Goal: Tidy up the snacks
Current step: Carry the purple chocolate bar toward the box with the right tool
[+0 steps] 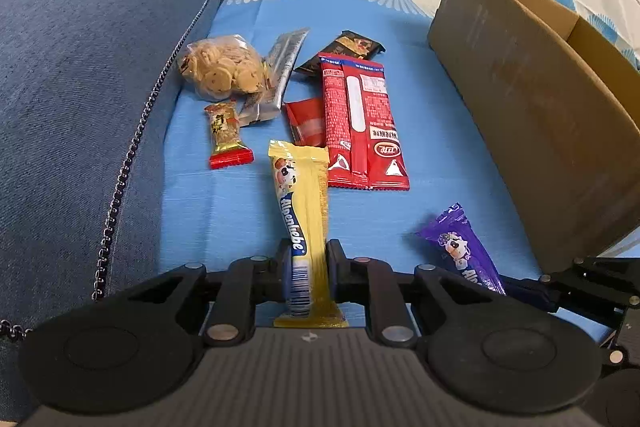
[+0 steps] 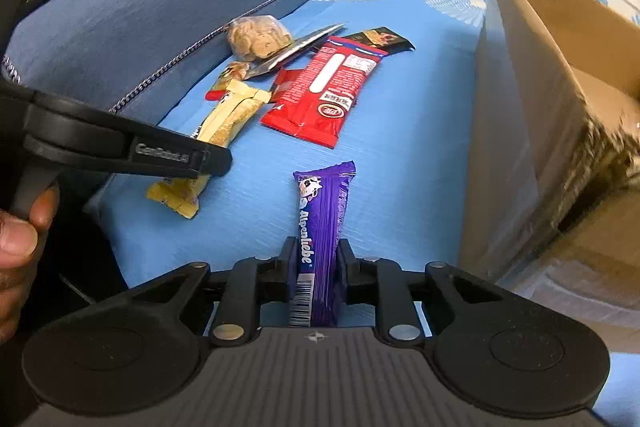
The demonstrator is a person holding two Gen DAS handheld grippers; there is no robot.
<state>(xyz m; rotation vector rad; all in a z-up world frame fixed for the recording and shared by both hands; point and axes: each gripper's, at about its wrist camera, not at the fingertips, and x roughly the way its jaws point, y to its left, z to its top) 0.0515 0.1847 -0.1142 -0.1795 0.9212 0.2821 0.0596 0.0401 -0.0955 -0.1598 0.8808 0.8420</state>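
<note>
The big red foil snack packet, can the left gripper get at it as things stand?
Probably not yet: the left gripper is shut on the yellow Alpenliebe candy stick. Otherwise the big red foil snack packet lies uncovered just beyond.

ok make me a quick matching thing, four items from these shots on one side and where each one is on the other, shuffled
Items:
1. yellow candy stick
2. purple candy stick
3. cookie bag
4. cardboard box

Places:
A. beside the blue cushion, far end of the pile
B. clamped in the right gripper
C. standing at the right edge of the sheet
D. clamped in the left gripper

Pairs: 1-D, 2-B, 3-A, 4-C
</note>
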